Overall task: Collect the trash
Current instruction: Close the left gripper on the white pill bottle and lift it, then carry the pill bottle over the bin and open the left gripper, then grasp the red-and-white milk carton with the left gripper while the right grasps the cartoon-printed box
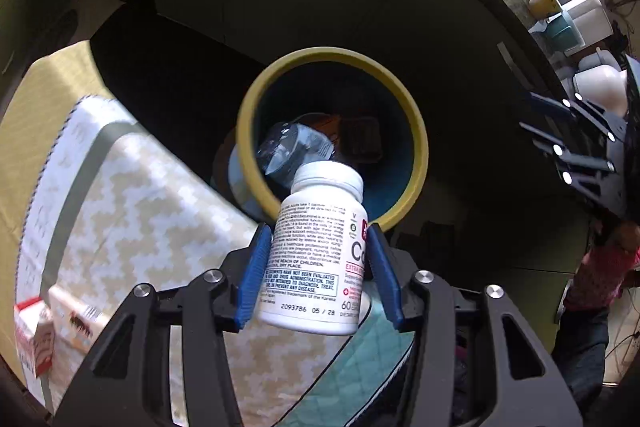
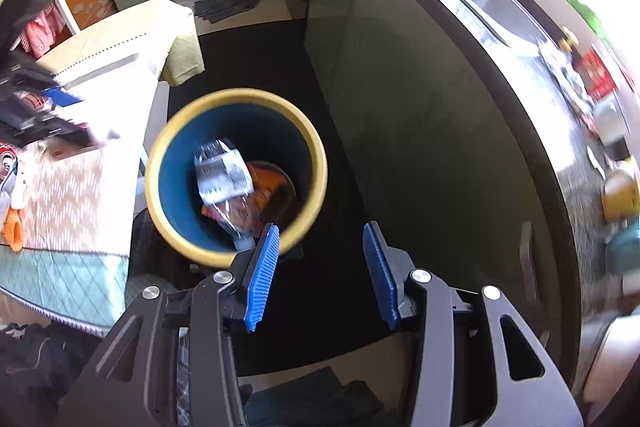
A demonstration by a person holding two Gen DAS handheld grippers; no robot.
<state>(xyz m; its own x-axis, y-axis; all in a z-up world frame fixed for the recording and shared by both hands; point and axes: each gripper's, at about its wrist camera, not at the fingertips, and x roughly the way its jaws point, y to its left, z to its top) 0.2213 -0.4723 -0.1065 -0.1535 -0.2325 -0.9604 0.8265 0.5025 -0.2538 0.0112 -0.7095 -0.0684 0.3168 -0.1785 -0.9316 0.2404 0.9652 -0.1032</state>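
My left gripper (image 1: 318, 237) is shut on a white pill bottle (image 1: 316, 251) with a white cap, and holds it just short of the near rim of a yellow-rimmed blue bin (image 1: 416, 163). Inside the bin lie a crushed clear plastic bottle (image 1: 292, 151) and a dark tray (image 1: 360, 141). My right gripper (image 2: 322, 235) is open and empty, above and just right of the same bin (image 2: 158, 163), where the clear bottle (image 2: 224, 171) and orange wrappers (image 2: 268, 183) show. The right gripper also shows at the right edge of the left wrist view (image 1: 576, 135).
A table with a beige patterned cloth (image 1: 132, 211) stands left of the bin, with a red-and-white carton (image 1: 36, 339) on it. Dark green cabinets (image 2: 400, 75) and a cluttered counter (image 2: 592, 131) run along the right. A person in pink (image 1: 600, 267) stands at the right.
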